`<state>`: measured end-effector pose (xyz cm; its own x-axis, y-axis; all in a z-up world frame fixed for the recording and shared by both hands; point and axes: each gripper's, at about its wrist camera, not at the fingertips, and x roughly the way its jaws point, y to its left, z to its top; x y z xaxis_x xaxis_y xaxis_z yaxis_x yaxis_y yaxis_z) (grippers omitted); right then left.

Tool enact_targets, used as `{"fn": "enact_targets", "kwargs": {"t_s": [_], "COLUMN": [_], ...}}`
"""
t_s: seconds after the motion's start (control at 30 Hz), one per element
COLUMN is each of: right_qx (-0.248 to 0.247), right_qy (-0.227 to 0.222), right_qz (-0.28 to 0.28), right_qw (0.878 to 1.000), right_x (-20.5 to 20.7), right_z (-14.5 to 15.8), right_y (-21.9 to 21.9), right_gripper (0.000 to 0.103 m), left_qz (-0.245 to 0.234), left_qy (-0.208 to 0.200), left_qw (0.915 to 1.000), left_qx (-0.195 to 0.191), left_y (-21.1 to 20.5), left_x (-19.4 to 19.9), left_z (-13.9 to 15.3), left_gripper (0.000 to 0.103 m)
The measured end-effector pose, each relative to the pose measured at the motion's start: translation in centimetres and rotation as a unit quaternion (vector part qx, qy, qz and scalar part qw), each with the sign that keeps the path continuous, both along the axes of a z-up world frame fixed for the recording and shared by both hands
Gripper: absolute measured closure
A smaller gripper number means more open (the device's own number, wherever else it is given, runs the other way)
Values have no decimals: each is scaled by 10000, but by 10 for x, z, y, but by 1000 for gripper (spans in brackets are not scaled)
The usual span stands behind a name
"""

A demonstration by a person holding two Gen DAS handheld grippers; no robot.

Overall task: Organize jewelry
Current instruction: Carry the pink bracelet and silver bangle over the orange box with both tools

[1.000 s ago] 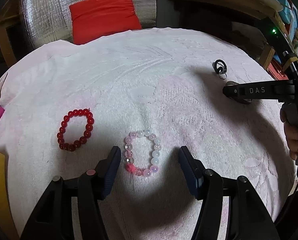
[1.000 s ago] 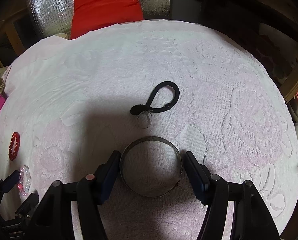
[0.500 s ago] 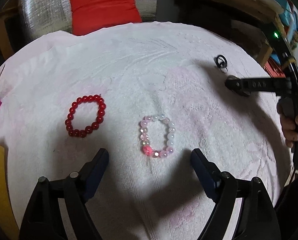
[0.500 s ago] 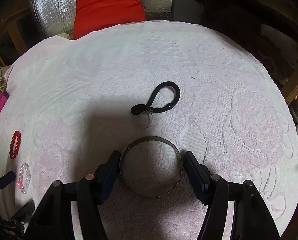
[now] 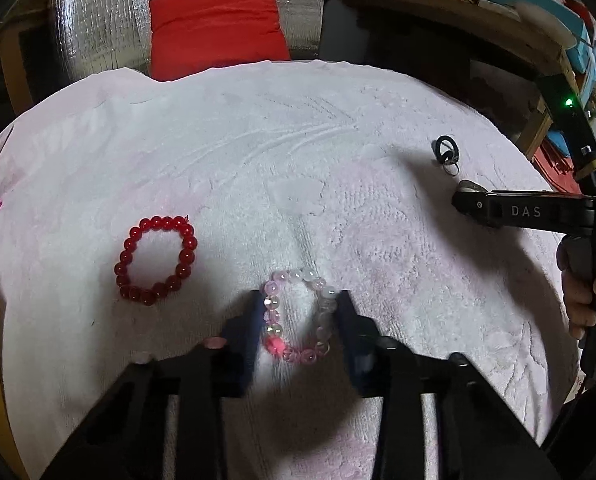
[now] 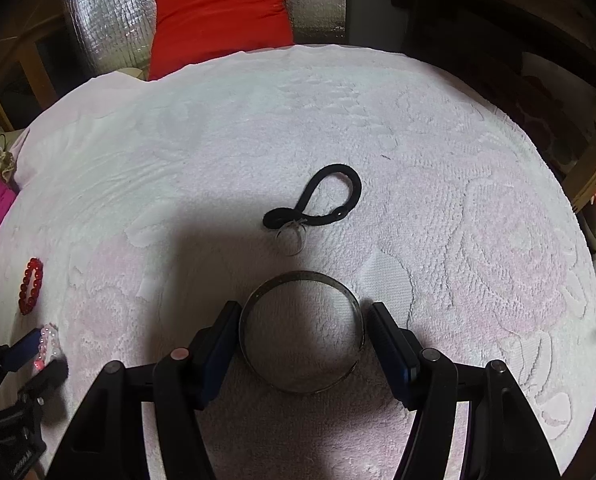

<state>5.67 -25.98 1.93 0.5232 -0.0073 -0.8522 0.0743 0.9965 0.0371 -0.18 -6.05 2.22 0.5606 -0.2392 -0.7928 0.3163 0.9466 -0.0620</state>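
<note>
Left wrist view: left gripper (image 5: pixel 301 312) points steeply down; its jaws have just been closing and now press both sides of the pink bead bracelet (image 5: pixel 297 317) on the white towel (image 5: pixel 258 168). Red bead bracelet (image 5: pixel 156 260) lies apart, leftward. Right wrist view alone shows the right gripper (image 6: pixel 303 330) held wide around the metal bangle (image 6: pixel 301 332), fingers just beside it, contact unclear. Beyond lies a black cord loop (image 6: pixel 318 198).

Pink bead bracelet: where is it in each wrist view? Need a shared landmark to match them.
Left wrist: pink bead bracelet low centre, between the left gripper fingers, whose jaws have just been closing on it.
Right wrist: far lower left, small, at that gripper's tips.
Shared landmark: red bead bracelet, lying just beyond it on the white towel.
</note>
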Motion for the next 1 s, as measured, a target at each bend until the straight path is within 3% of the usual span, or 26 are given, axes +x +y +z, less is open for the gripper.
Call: {"fn": "enact_targets", "kwargs": {"t_s": [0.2,0.4,1.0], "right_qx": [-6,-93,396], "right_qy": [-15,-31,-373], "right_qz": [-63,-137,212], "right_qw": [10000,9999,9983], "right_x": [0,1,-2], "right_z": [1,4,30], "right_y": [1,8,61], "right_gripper": [39,40,40], "left_qz": [-18,-18,329], "left_qy": [-5,-64,-423], "left_qw": [9999,9997,9976], "left_qx": [-134,-230,-443], "left_y": [3,11,46], "left_x": [-2,-8,-25], "left_z": [4,12,41], "left_gripper": [95,95,95]}}
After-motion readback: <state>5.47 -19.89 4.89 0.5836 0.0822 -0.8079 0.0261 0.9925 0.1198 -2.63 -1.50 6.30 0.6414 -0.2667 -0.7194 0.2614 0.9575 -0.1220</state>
